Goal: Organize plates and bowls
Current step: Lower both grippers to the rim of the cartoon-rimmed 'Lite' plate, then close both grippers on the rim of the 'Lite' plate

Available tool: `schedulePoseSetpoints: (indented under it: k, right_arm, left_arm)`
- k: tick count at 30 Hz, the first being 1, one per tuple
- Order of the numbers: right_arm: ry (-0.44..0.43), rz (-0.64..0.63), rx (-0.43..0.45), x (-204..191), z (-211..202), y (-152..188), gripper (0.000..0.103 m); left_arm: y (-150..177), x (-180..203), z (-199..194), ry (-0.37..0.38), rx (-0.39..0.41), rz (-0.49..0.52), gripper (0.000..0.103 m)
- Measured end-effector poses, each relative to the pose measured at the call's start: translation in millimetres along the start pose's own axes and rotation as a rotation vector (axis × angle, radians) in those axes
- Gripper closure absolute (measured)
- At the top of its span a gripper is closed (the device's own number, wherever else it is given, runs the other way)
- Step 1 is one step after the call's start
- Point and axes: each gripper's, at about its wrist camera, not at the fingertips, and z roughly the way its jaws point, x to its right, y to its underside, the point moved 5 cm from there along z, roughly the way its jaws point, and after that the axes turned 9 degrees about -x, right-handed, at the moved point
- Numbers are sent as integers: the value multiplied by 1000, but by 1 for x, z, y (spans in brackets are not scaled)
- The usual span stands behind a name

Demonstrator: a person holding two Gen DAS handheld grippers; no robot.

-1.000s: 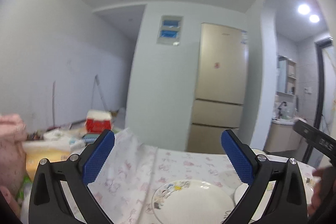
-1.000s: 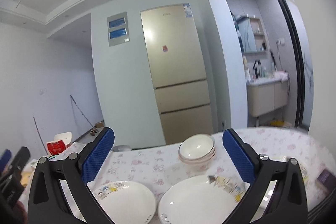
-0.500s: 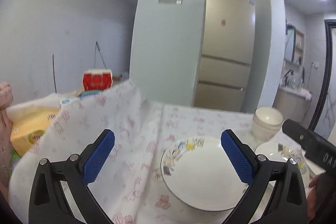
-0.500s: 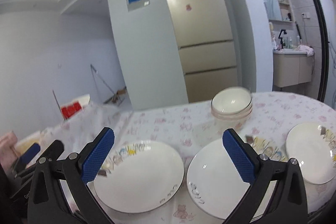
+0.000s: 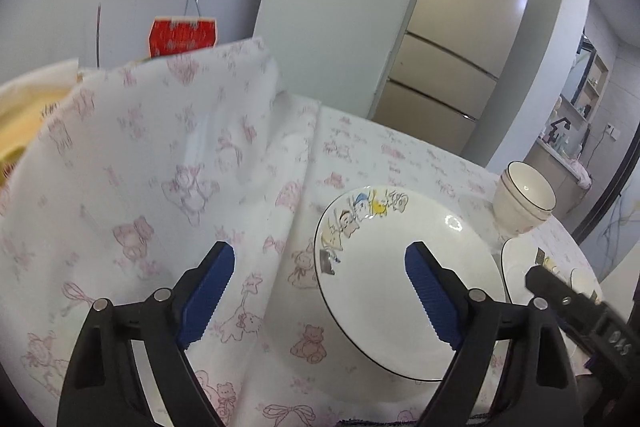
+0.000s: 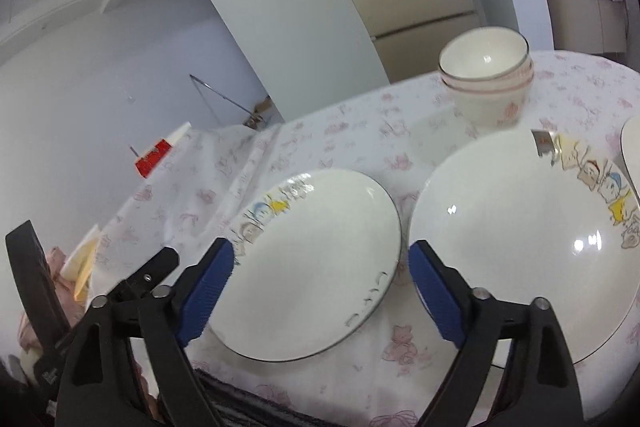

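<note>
Plates lie ahead of both my grippers on the desk; left gripper and right gripper closing, still spread, pinching nothing; stacked bowls beyond.

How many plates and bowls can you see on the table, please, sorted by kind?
Plates: 3 – left, middle, right edge
Bowls: 2 rims in one stack, perhaps more
Total: 5

Bare tablecloth (behind the plates) lies open; stacked bowls block far right.
</note>
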Motion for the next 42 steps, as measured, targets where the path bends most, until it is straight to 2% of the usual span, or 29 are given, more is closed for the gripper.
schedulePoseSetpoints:
  k: [5,6,9,11,14,16,18,21,25,27,29,31,36,42]
  right_arm:
    - [22,30,-24,8,4,4,32]
    - [31,32,-23,9,3,4,38]
    - [87,38,-30,12,4,4,49]
    - [86,43,-40,14,5,4,49]
    - [84,49,-44,15,5,4,49]
    - [86,46,-48,15,6,4,50]
    - [86,43,-55,14,8,5,50]
    - [74,42,-67,14,10,5,52]
    - [65,46,-72,14,12,6,52]
    - [61,55,-71,16,12,6,52]
    - [55,72,-69,18,12,6,52]
    - [51,83,-70,19,12,6,52]
    - [96,95,-104,24,12,9,52]
    - [121,43,-116,16,5,13,52]
  left_arm:
    - [0,-3,3,7,-4,-20,15]
    - [0,-2,1,21,3,-15,15]
    - [0,3,-12,16,70,8,15]
    - [0,8,-16,6,85,27,15]
    - [0,10,-11,-7,60,37,16]
    - [0,7,-7,-8,45,25,20]
    - [-1,1,-2,-21,21,-1,34]
    - [0,-5,10,7,-43,-32,48]
    - [3,-11,17,31,-82,-73,48]
    - [5,-13,20,39,-97,-88,58]
    - [6,-15,25,56,-124,-103,59]
    - [8,-16,29,67,-141,-114,66]
    - [11,-12,35,91,-166,-107,83]
    - [13,1,38,52,-182,-46,84]
